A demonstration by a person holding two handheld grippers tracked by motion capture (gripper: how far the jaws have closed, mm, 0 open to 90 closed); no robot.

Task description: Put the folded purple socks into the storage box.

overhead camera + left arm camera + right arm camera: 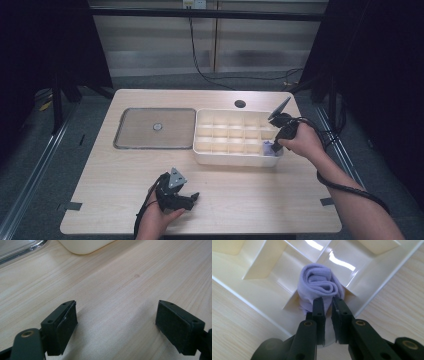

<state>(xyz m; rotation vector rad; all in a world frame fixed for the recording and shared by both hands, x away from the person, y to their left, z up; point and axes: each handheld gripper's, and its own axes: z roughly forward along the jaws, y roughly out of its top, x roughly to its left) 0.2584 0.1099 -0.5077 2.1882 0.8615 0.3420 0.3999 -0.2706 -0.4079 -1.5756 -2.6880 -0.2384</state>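
A rolled lavender cloth [318, 282] sits in the near right corner compartment of a white divided tray [262, 300]. My right gripper [327, 301] is shut on the roll's near edge, jaws almost together. From above, the cloth [268, 148] shows at the corner of the tray [235, 159], with the right gripper [274, 145] reaching down into it. My left gripper [192, 199] rests low over the bare table near the front edge. Its jaws stand wide open with nothing between them [116, 317].
A shallow metal tray [130, 142] lies left of the white tray, with a small round object [158, 127] at its middle. A round hole [240, 104] is in the tabletop behind the white tray. The tray's other compartments look empty.
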